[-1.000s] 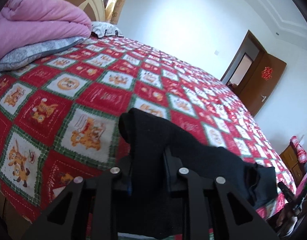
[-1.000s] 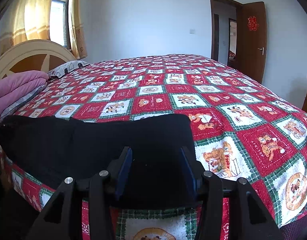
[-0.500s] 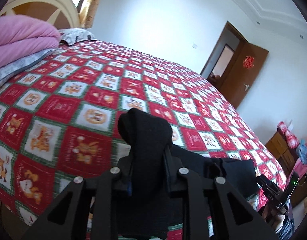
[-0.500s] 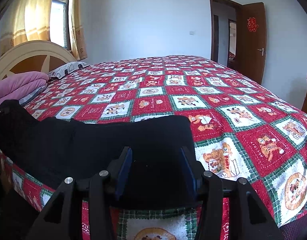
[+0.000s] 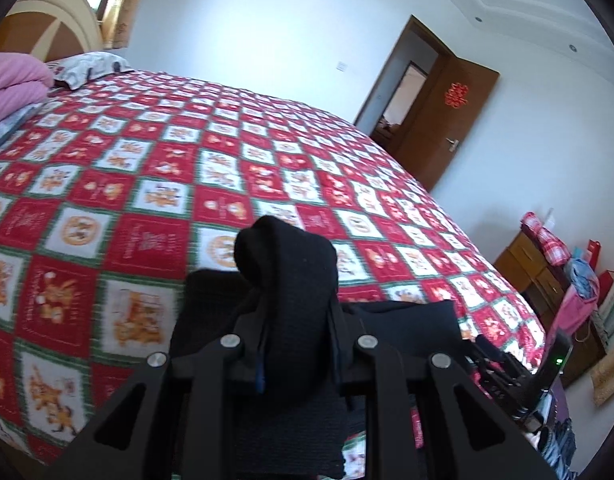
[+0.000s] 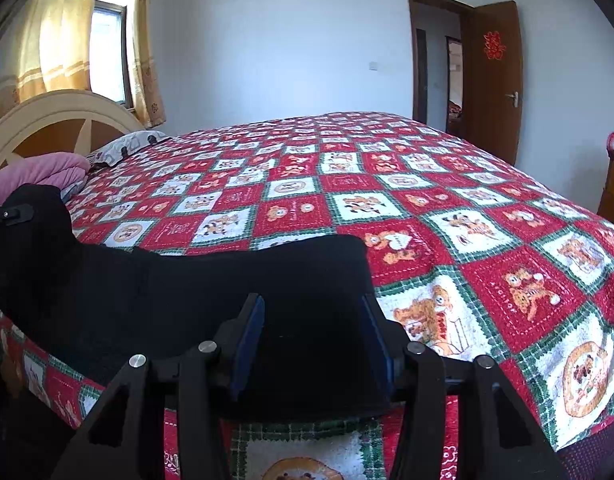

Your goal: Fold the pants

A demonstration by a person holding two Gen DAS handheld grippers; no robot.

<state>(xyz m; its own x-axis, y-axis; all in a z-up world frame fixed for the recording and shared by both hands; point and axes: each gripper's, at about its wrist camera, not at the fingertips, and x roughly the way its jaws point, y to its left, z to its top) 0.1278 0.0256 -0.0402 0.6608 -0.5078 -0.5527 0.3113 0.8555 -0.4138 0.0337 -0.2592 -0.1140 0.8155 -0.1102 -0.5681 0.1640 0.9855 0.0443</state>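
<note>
A bed (image 6: pixel 447 184) covered with a red, white and green checked quilt (image 5: pixel 155 184) fills the space ahead of both sets of jaws. At its head, far beyond the left jaws and off to their left, sit a pink blanket (image 6: pixel 39 170) and a patterned pillow (image 6: pixel 127 144).

The black pants (image 6: pixel 211 280) lie along the near edge of the bed, stretching from between the right jaws out to their left. One end is lifted off the quilt: the left gripper (image 5: pixel 297 344) is clenched on a bunch of the cloth, which rises in a hump just past its fingertips and hangs below them. The rest of the pants lies flat under and beyond those jaws, reaching toward the right gripper (image 6: pixel 313 336). The right jaws are spread wide, with cloth lying between them but not pinched, so they look released, possibly steadying that end.

By my reading, the fold is only begun. One end is raised and seems headed over the flat part; laying it down, squaring the edges and any further folding remain.
</note>
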